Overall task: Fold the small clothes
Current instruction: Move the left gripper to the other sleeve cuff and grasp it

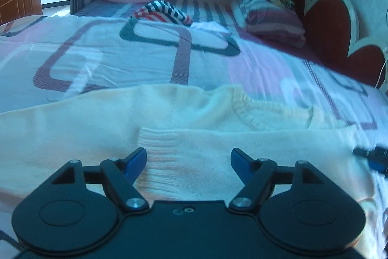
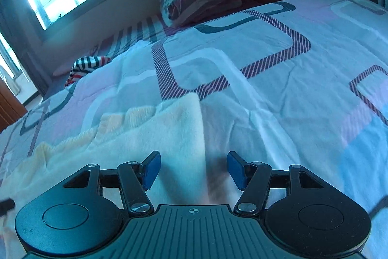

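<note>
Fingers, left: left gripper (image 1: 188, 165) has its blue fingers (image 1: 135, 163) spread wide with nothing pinched; the ribbed cuff (image 1: 160, 149) of a sleeve lies on the cloth between and just past them.
Fingers, right: right gripper (image 2: 194, 168) also has its blue fingers (image 2: 151, 168) spread, straddling the sweater's side edge without pressing on it; bedspread shows under the right-hand finger.
Other tool in view: a dark and blue piece at the right edge of the left wrist view is probably the right gripper, too blurred to be sure.
Sweater, place: cream sweater (image 1: 84, 128) lies flat on the bed, right under both grippers, with a sleeve laid across its body and the ribbed neckline (image 1: 262, 113) toward the right.
Sweater, handling: soft, light, fuzzy knit by the look of it; limp and stretchy, likely to sag and drag along the bedspread, not slip. Not fragile, though a pinch may pull the knit out of shape.
Where to take hold: my judgement is the ribbed cuff and hem bands or a doubled side edge (image 2: 194, 118), since they look thicker and should give the fingers more to bite on than a single layer.
Bedspread: patterned bedspread (image 2: 278, 113) is soft and creased, so it may be caught along with the sweater.
Containers: none visible; nothing holds the clothes.
Farther off: striped garment (image 1: 162, 12) lies near the far side of the bed, well apart from the sweater.
Farthest: pillow (image 1: 271, 18) rests by the red headboard (image 1: 329, 26), with something small on top that I cannot make out.
</note>
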### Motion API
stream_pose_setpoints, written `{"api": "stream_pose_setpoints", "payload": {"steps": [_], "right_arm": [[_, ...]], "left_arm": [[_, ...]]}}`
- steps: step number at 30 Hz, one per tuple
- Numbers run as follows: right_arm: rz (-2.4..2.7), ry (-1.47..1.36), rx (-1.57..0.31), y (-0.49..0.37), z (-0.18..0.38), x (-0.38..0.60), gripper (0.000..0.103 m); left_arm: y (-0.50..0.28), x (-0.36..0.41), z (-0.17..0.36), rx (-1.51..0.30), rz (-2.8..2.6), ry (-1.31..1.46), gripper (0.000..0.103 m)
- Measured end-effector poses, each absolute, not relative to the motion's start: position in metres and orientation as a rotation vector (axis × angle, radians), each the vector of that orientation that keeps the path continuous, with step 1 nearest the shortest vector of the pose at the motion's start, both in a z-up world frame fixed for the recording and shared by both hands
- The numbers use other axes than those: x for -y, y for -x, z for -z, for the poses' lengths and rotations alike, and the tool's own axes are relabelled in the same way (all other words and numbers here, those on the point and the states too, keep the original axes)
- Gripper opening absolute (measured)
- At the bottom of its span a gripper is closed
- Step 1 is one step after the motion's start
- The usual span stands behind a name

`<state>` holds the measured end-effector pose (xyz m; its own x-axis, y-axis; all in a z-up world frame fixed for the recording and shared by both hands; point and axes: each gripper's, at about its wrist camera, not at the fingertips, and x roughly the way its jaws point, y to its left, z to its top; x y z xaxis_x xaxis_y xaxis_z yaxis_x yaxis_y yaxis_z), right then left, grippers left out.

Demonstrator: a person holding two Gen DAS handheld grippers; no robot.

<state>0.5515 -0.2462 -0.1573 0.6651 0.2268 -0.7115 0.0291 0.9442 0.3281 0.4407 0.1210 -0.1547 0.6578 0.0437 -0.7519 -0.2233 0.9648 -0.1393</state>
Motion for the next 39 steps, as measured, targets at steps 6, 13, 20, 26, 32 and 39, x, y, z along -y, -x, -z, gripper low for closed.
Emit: {"api": "stream_pose_setpoints", "payload": {"steps": [6,13,20,26,32,39], "right_arm": [[-0.106,-0.335,-0.854,-0.573,0.158,0.245,0.008],[-0.048,-0.121,-0.804,-0.570,0.159,0.234,0.005],[-0.087,-0.088,-0.760,-0.538,0.138,0.226,0.031],[-0.245,-0.043,-0.770,-0.504,0.128,0.176,0.038],[-0.382,-0.020,-0.786,-0.481,0.132,0.120,0.038],[-0.488,-0.004,-0.789,-0.466,0.132,0.061,0.038]], "left_arm": [[-0.445,-0.119,0.167,-0.867,-0.190,0.186,0.082],[-0.447,-0.119,0.172,-0.850,-0.195,0.157,0.086],[-0.438,-0.129,0.156,-0.874,-0.213,0.223,0.085],[-0.407,-0.152,0.143,-0.891,-0.269,0.257,0.087],[-0.363,-0.202,0.135,-0.868,-0.363,0.376,0.087],[-0.320,-0.265,0.133,-0.845,-0.507,0.512,0.087]]}}
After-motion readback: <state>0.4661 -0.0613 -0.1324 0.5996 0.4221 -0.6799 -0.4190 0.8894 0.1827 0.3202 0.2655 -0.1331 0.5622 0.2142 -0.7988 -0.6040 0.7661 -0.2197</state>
